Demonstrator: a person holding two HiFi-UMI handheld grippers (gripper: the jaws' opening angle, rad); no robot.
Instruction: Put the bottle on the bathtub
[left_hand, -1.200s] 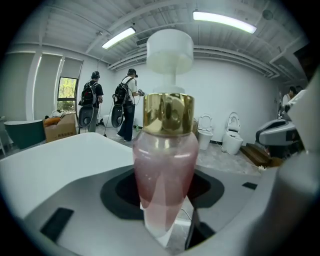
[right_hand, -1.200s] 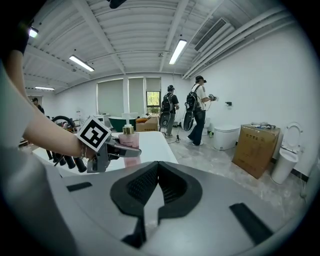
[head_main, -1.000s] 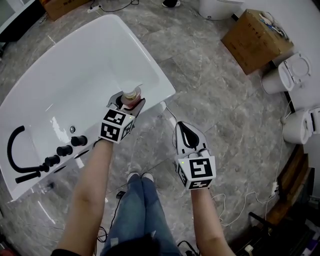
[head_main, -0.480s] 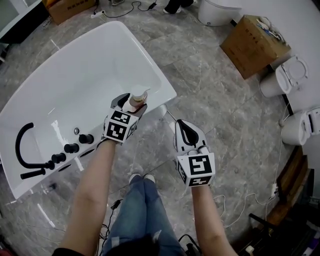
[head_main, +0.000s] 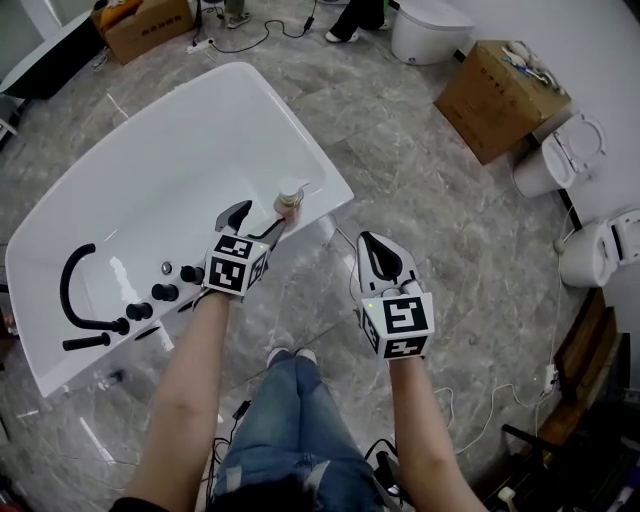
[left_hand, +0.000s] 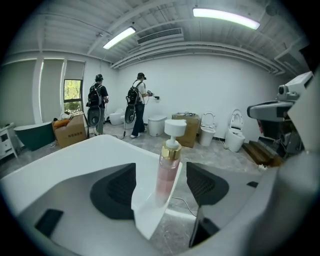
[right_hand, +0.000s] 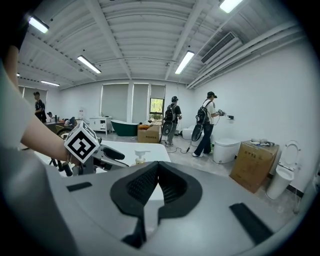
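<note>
The pink pump bottle (head_main: 290, 201) with its white pump head stands upright on the near right corner of the white bathtub's rim (head_main: 332, 170). My left gripper (head_main: 262, 217) is open just short of it, and neither jaw touches it. In the left gripper view the bottle (left_hand: 167, 167) stands on the tub corner (left_hand: 150, 220) a little beyond the spread black pads (left_hand: 114, 191). My right gripper (head_main: 381, 256) hangs over the floor to the right, shut with nothing in it. In the right gripper view the bottle (right_hand: 141, 156) appears small on the tub.
A black tap (head_main: 72, 297) and black knobs (head_main: 163, 291) sit on the tub's near left rim. Cardboard boxes (head_main: 495, 86) and toilets (head_main: 556, 156) stand to the right and back. Cables (head_main: 345, 238) trail over the grey floor. Two people (left_hand: 138, 102) stand far off.
My left gripper has set the bottle down on the tub's corner, let go, opened, and drawn back a little. The right gripper has hardly moved.
</note>
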